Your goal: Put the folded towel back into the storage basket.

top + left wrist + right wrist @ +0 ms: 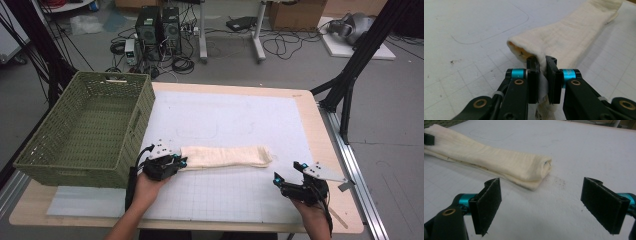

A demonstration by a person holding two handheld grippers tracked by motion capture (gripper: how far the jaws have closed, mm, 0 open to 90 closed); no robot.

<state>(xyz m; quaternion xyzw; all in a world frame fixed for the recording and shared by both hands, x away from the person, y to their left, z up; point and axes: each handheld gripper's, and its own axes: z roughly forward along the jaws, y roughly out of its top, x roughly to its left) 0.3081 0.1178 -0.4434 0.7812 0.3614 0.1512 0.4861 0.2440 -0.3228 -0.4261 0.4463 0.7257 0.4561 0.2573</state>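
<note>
A cream folded cloth (227,156) lies lengthwise on the white mat, its left end nearest the basket. My left gripper (175,162) is shut on that left end; in the left gripper view the cloth (571,37) is pinched between the two black pads (533,82). My right gripper (290,172) stands open near the table's front right, a short way from the cloth's right end. In the right gripper view the cloth (494,160) lies ahead and to the left of the wide-apart pads (487,205), with nothing between them.
A green woven basket (132,130) stands empty at the table's left, right beside my left gripper. The white gridded mat (240,115) covers most of the wooden table (327,150). Black frame legs (350,75) rise off the table's right edge.
</note>
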